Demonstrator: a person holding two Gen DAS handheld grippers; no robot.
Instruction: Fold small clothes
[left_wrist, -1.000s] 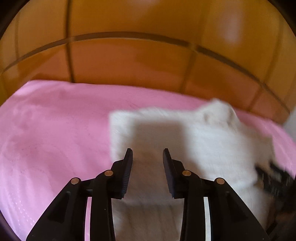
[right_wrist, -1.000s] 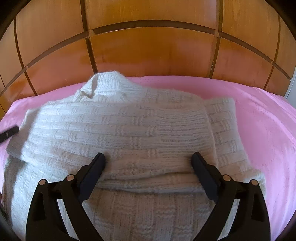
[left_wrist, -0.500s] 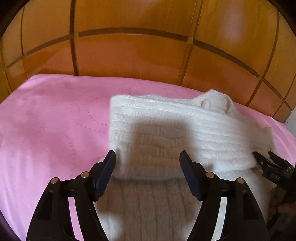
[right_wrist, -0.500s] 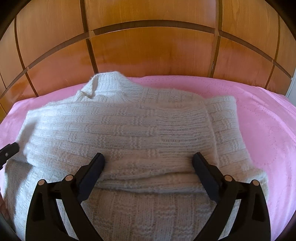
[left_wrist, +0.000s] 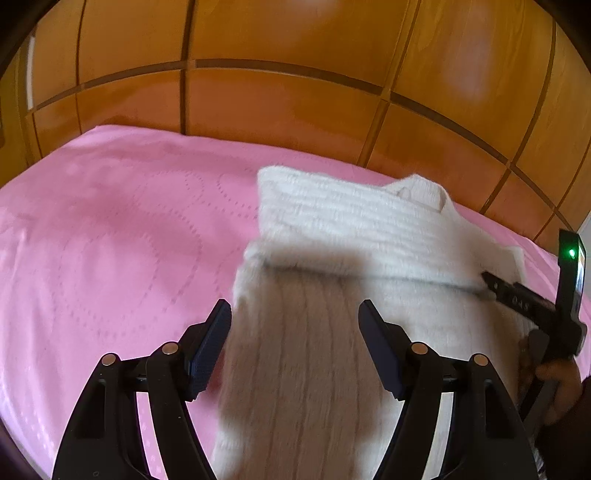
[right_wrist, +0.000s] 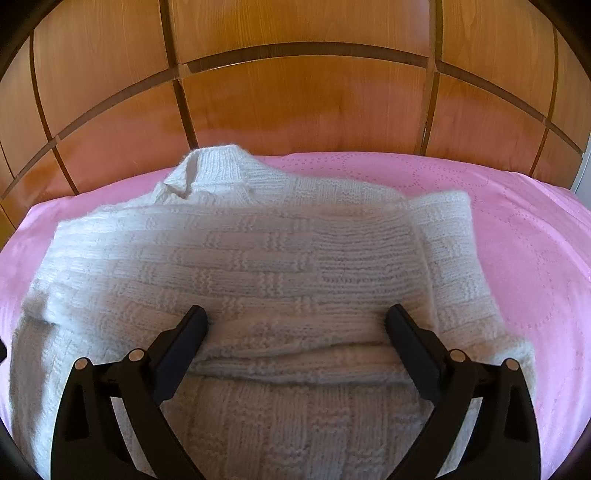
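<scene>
So the count here is pretty short: one white chunky-knit sweater (right_wrist: 258, 266), lying on one bed with a pink dotted-pattern cover (right_wrist: 535, 229). Two black two-finger claws total, the left claw (left_wrist: 293, 332) and the right claw (right_wrist: 295, 332). One person's hand (left_wrist: 554, 384) shows at the edge. Behind it all, one orange-brown wooden panelled wall (right_wrist: 295, 103).
</scene>
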